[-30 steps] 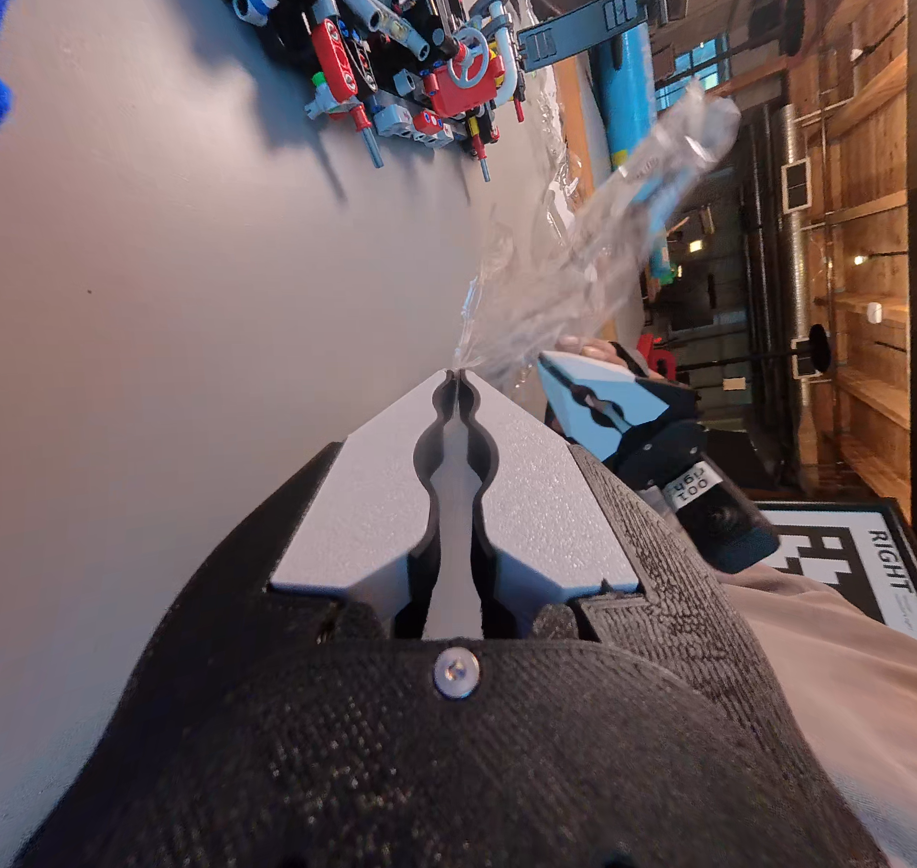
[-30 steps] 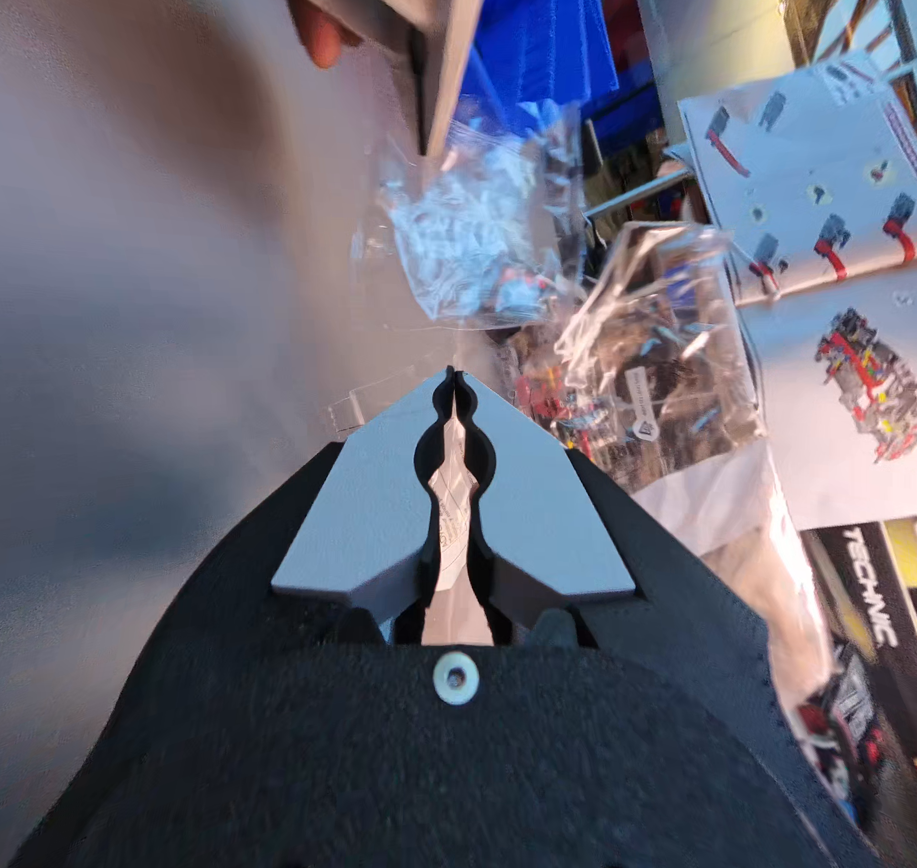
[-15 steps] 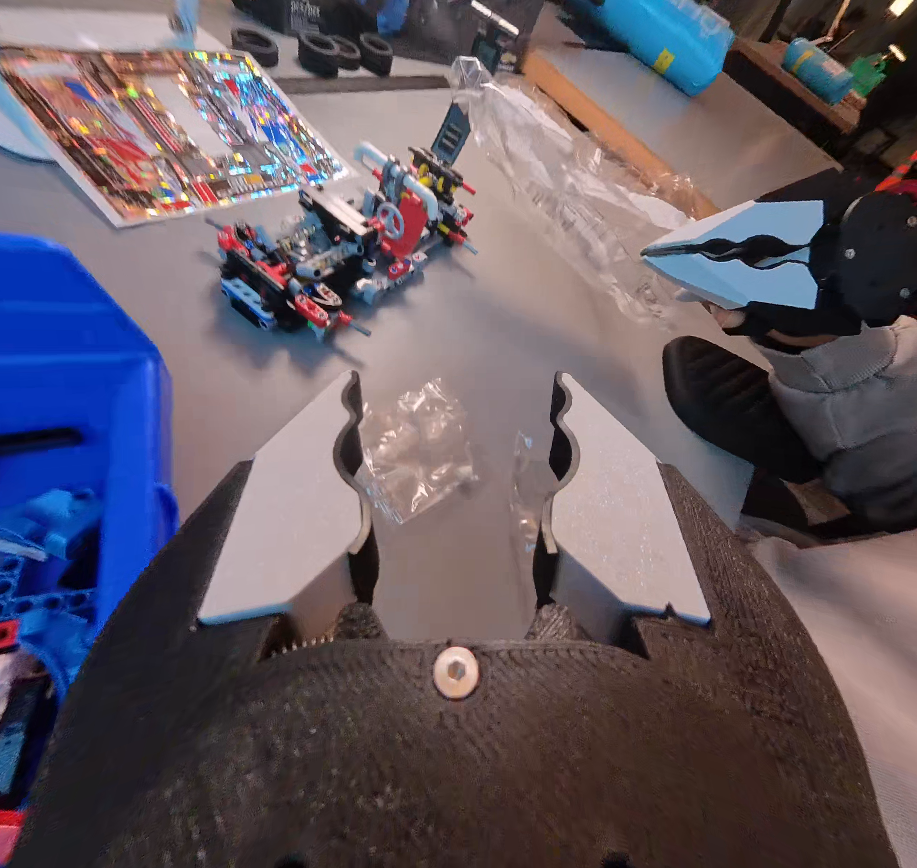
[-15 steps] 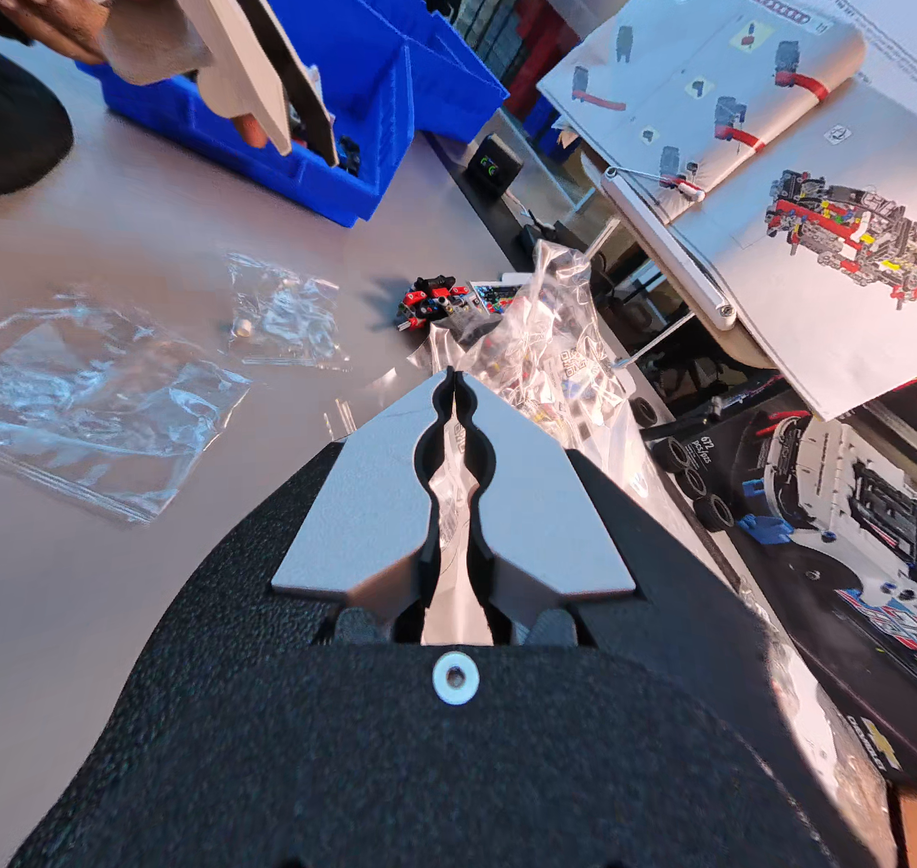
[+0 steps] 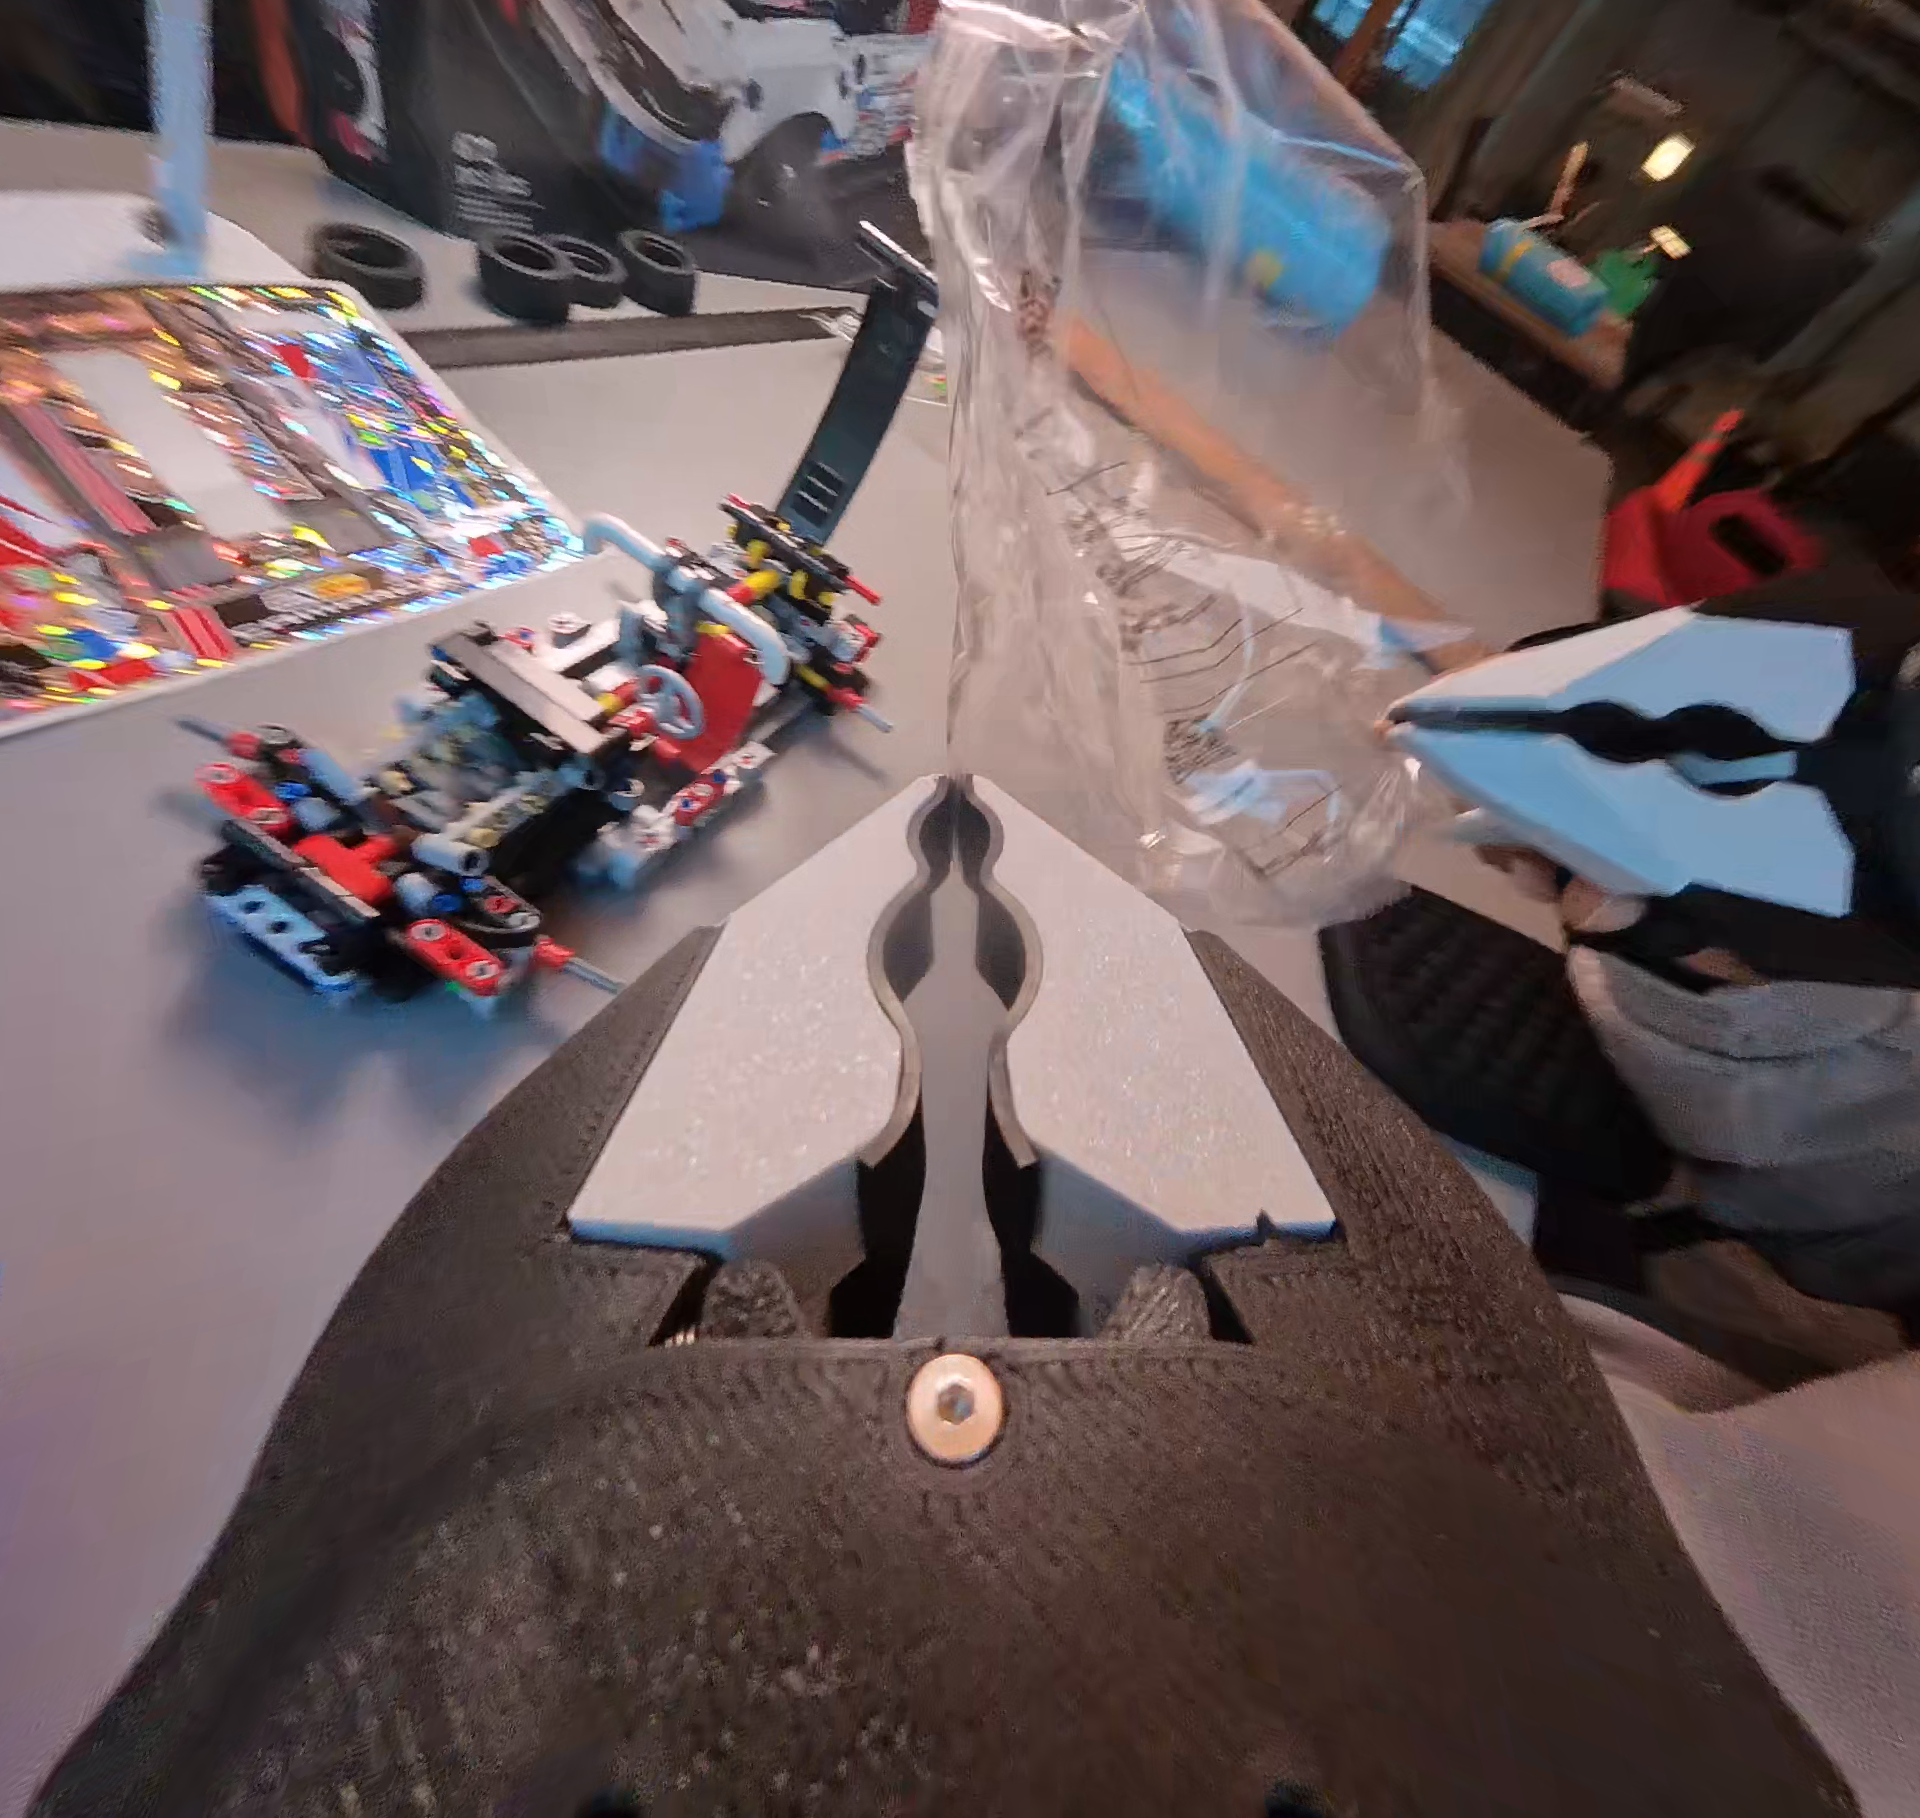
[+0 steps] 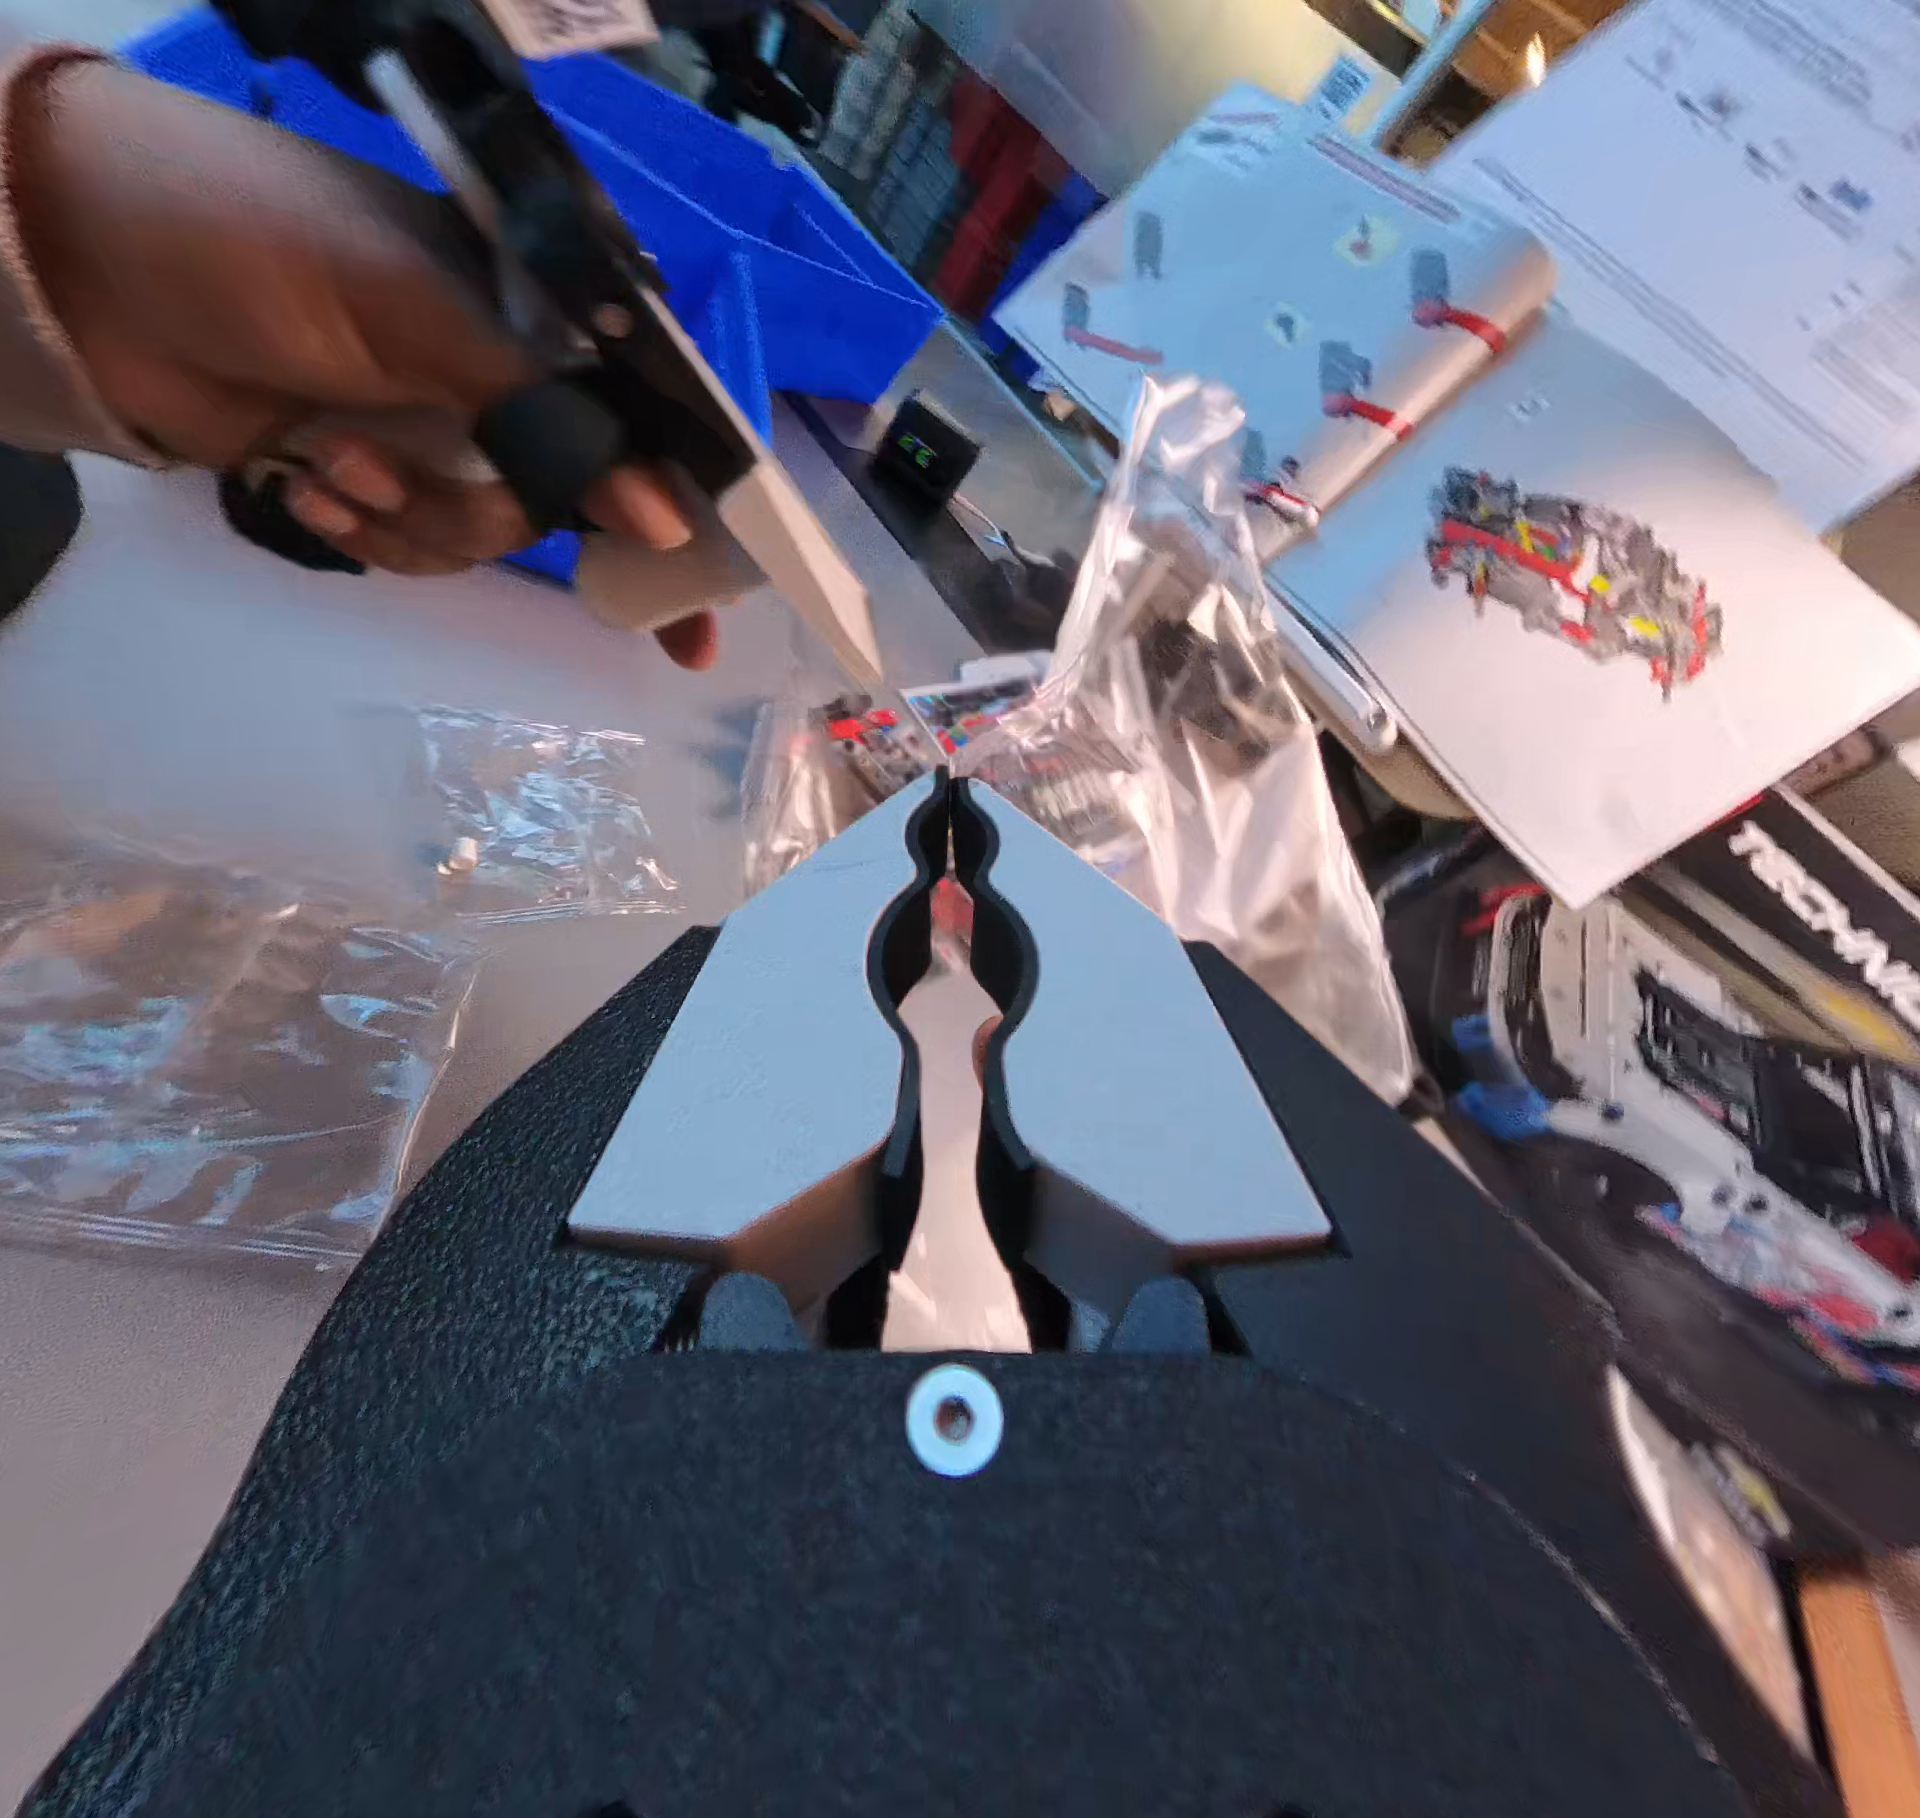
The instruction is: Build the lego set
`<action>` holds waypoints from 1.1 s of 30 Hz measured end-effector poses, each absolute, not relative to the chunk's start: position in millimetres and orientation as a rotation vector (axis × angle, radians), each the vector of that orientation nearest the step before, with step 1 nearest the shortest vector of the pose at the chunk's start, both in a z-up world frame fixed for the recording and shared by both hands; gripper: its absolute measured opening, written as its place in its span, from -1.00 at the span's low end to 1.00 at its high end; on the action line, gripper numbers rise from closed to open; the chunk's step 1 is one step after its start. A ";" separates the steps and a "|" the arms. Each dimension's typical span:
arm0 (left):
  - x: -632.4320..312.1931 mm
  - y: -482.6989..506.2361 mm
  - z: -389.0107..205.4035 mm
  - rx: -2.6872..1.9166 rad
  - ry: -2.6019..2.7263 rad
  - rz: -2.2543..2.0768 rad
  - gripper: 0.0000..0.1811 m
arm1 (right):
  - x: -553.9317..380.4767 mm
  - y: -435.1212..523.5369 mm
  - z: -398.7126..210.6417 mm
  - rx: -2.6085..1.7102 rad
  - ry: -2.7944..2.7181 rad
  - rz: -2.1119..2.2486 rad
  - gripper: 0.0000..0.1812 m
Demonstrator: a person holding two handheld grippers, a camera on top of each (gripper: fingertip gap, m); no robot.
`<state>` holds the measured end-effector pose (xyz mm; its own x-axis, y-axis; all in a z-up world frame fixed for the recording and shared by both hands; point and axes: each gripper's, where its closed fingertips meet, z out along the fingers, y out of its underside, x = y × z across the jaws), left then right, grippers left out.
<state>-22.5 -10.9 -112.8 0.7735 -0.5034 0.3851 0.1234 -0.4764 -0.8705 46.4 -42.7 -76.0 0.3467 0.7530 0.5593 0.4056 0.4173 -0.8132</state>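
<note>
Left gripper (image 5: 954, 781) and right gripper (image 6: 948, 779) — both are pinching one clear plastic bag (image 5: 1174, 480) between closed fingers, holding it above the table (image 5: 156, 1145), right of the half-built lego car (image 5: 540, 771).

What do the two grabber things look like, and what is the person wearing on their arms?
Both grippers, left gripper and right gripper, have flat light-grey pointed jaws with wavy black inner edges, set in rough black printed bodies with one silver screw. A grey knit cuff shows by the right one, a pale cuff by the left.
</note>
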 end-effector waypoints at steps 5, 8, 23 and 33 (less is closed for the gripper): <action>-38.6 -12.1 -100.6 -1.885 0.299 -0.540 -1.00 | 63.1 -32.5 -90.2 -1.508 -1.031 0.574 -1.00; -30.3 -14.5 -91.5 -1.846 0.356 -0.424 -1.00 | 62.2 -31.5 -85.6 -1.542 -0.952 0.600 -1.00; 16.0 -45.3 -46.7 -1.572 0.376 -0.181 -1.00 | 43.3 -10.5 -52.3 -1.554 -0.690 0.460 -0.99; -39.8 -39.4 -54.0 -1.596 0.198 -0.017 -1.00 | 80.3 1.5 -47.9 -1.530 -0.532 0.391 -1.00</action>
